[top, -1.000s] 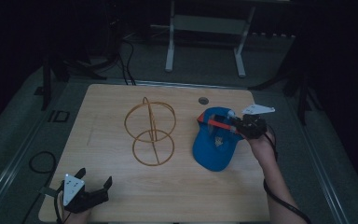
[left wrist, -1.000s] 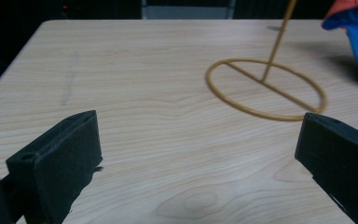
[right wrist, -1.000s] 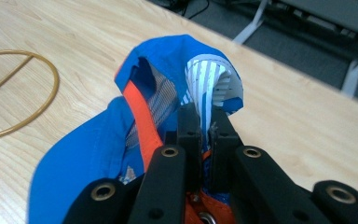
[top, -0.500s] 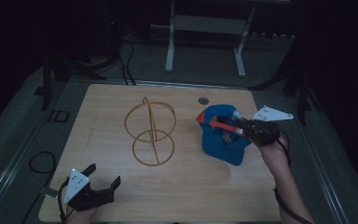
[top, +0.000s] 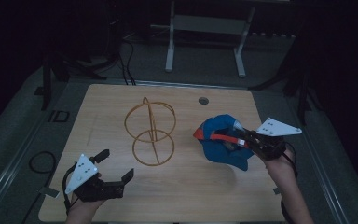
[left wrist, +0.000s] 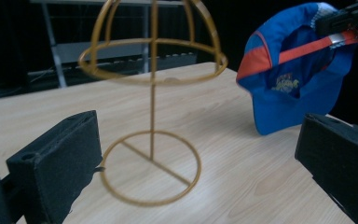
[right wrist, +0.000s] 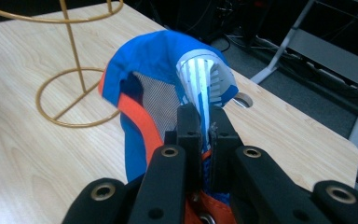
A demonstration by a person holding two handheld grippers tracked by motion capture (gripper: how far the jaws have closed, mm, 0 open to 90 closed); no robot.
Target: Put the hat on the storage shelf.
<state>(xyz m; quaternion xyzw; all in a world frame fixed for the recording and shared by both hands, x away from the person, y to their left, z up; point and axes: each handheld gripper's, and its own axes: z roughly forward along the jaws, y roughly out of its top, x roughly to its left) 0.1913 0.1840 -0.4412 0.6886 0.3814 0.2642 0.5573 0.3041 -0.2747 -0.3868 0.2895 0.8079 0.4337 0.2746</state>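
While the right claw (top: 242, 138) is clamped on a blue cap (top: 221, 140) right of the wire stand (top: 151, 133), the left claw (top: 116, 166) rests apart, near-left on the table (top: 186, 196).

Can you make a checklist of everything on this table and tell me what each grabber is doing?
Surface: light wooden table, with a small round hole near its far edge.
Job's things: gold wire hat stand upright at mid-table; blue cap with orange trim held up beside it, not on the stand.
Clutter: nothing seen on the tabletop.
Grippers: left gripper open, holding nothing, near the front left corner; right gripper shut on the cap's back edge.
Cables: a dark cable loop on the floor left of the table.
Surroundings: dark room, grey floor, a pale metal frame behind the table.
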